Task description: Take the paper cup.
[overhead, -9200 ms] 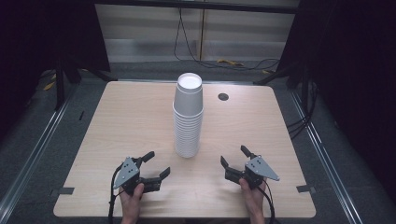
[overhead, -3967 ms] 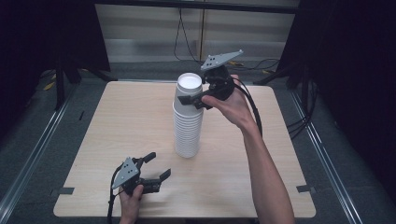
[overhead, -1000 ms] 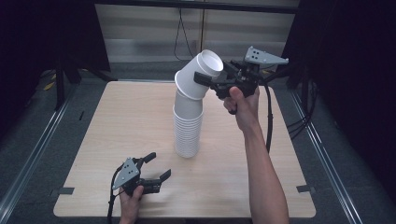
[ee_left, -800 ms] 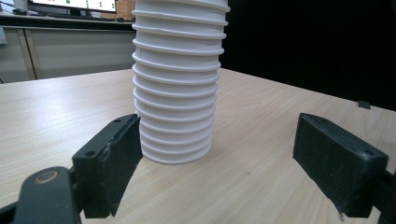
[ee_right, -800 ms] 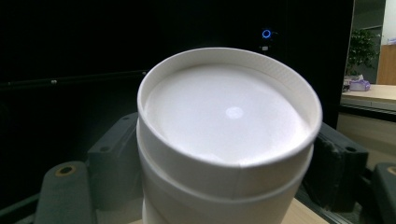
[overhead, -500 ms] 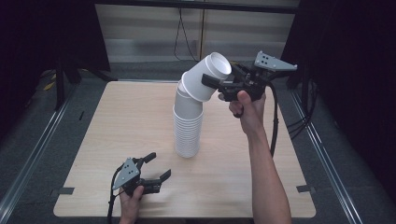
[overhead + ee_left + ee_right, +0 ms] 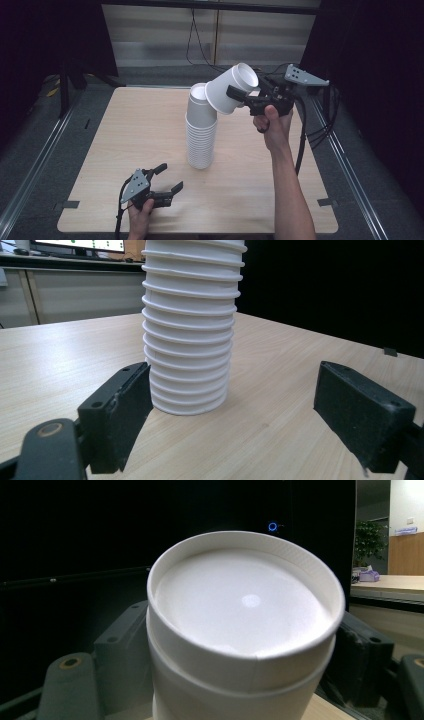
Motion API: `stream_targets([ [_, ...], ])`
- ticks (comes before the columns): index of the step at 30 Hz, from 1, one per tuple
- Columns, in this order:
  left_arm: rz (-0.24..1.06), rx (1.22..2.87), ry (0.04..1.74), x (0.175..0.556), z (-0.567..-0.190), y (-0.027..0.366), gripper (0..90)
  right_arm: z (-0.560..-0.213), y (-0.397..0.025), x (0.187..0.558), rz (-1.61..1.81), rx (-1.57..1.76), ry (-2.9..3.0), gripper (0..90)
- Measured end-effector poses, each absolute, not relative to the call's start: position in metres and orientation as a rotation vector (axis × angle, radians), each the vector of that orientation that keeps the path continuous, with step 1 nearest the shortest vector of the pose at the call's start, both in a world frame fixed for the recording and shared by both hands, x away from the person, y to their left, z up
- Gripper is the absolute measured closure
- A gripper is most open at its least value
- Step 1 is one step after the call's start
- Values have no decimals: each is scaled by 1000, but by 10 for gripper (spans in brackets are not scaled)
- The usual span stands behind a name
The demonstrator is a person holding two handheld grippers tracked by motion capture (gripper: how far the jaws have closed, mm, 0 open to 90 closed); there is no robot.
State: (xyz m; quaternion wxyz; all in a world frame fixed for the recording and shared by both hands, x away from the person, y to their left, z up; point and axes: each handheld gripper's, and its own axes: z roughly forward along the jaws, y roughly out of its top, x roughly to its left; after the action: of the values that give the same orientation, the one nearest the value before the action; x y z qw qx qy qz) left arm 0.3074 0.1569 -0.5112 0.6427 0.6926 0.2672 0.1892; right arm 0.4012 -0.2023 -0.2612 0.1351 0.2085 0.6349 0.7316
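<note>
The right gripper is raised above the tabletop's far right area, jaws clamped on a tilted white cup lifted clear beside the top of the cup stack. The stack stands upright mid-tabletop. The left gripper rests near the front edge, jaws wide apart, holding nothing.

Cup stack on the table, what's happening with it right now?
A person works two handheld tongs at a wooden table. The right tongs are shut on a white paper cup, held tilted in the air just right of the top of the cup stack, apparently lifted off it. The left tongs rest open near the front edge of the table, empty, pointing towards the base of the stack.
</note>
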Motion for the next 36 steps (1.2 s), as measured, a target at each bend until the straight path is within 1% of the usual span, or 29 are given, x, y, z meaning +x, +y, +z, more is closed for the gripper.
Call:
stream_targets([
  [10,430,1571,623,307,-511,157,153,-266,-216,391,2092,622,1865,220],
  [23,427,1582,611,307,-511,157,155,-278,-220,375,2110,615,1853,220],
  [36,427,1586,619,308,-511,155,154,-295,-220,367,2105,640,1884,221],
])
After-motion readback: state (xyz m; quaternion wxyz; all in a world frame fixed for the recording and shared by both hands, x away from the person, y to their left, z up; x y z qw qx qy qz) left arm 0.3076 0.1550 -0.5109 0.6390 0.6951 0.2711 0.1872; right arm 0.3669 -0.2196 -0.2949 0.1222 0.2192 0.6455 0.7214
